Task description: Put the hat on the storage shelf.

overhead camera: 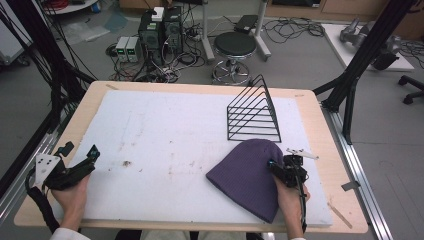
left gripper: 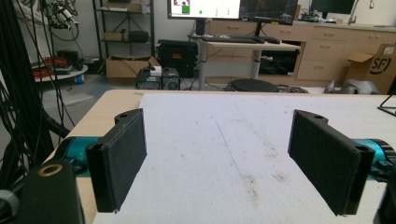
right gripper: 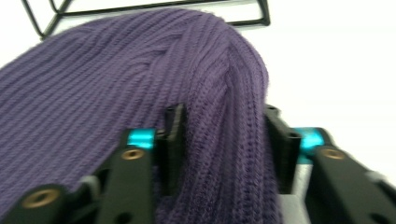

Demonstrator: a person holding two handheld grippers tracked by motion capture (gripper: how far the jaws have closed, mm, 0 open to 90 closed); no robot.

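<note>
A purple knit hat (overhead camera: 247, 172) lies flat on the white mat (overhead camera: 165, 130), right of centre and near the front edge. My right gripper (overhead camera: 277, 167) sits at the hat's right edge. In the right gripper view a raised fold of the hat (right gripper: 116, 84) is pinched between both pads, so my right gripper (right gripper: 224, 121) is shut on it. At the table's front left my left gripper (overhead camera: 94, 152) hovers low over the mat. In its own view my left gripper (left gripper: 224, 158) has its jaws wide apart, with bare mat between them.
A black wire file rack (overhead camera: 254, 112) stands just behind the hat; its base bars (right gripper: 154, 9) show beyond the fabric. The wooden table (overhead camera: 320, 150) edges the mat. On the floor beyond are a stool (overhead camera: 234, 47), computers and cables.
</note>
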